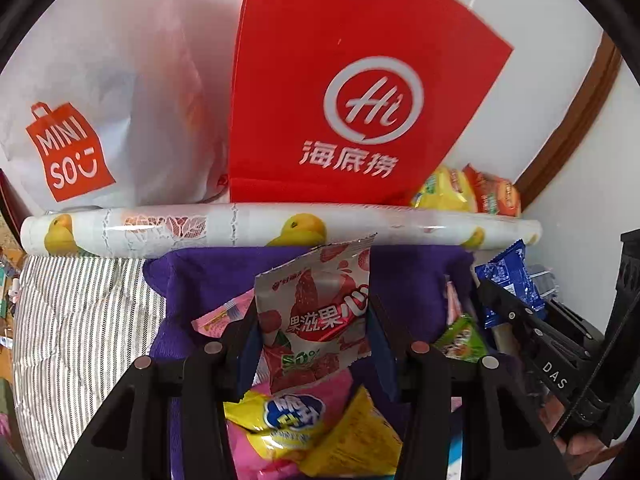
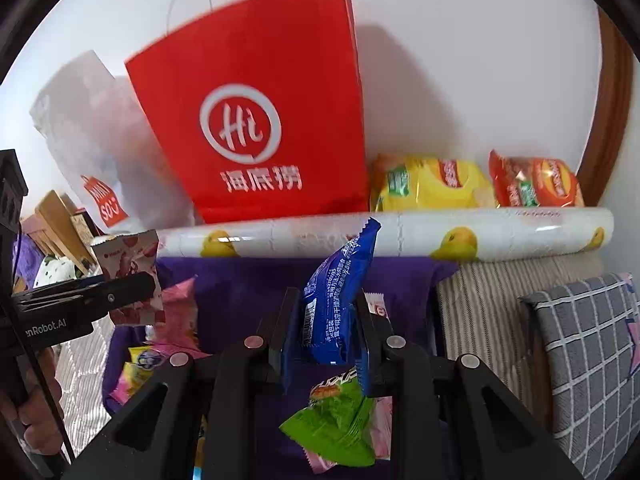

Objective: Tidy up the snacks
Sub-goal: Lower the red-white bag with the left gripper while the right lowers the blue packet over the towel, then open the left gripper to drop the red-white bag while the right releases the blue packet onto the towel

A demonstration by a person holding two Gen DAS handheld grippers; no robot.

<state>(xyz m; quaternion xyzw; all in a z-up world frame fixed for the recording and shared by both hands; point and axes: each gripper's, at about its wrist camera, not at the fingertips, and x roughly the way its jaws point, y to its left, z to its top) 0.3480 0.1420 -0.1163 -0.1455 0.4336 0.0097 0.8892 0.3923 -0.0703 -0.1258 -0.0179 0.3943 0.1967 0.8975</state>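
My left gripper [image 1: 314,320] is shut on a red-and-white strawberry snack packet [image 1: 316,308], held upright above a purple cloth [image 1: 208,280]; it also shows in the right wrist view [image 2: 132,276]. My right gripper [image 2: 326,320] is shut on a blue snack packet [image 2: 336,300], also held upright; it also shows in the left wrist view [image 1: 508,280]. Loose snacks lie on the cloth below: a yellow-and-pink packet [image 1: 296,424], a green packet [image 2: 340,416] and pink packets [image 2: 180,312].
A red paper bag [image 2: 256,112] and a white MINISO bag [image 1: 100,92] stand against the wall behind a rolled duck-print sheet [image 2: 400,236]. Yellow [image 2: 432,184] and orange [image 2: 536,184] snack bags lie right of the red bag. A grey checked cushion [image 2: 592,356] is at right.
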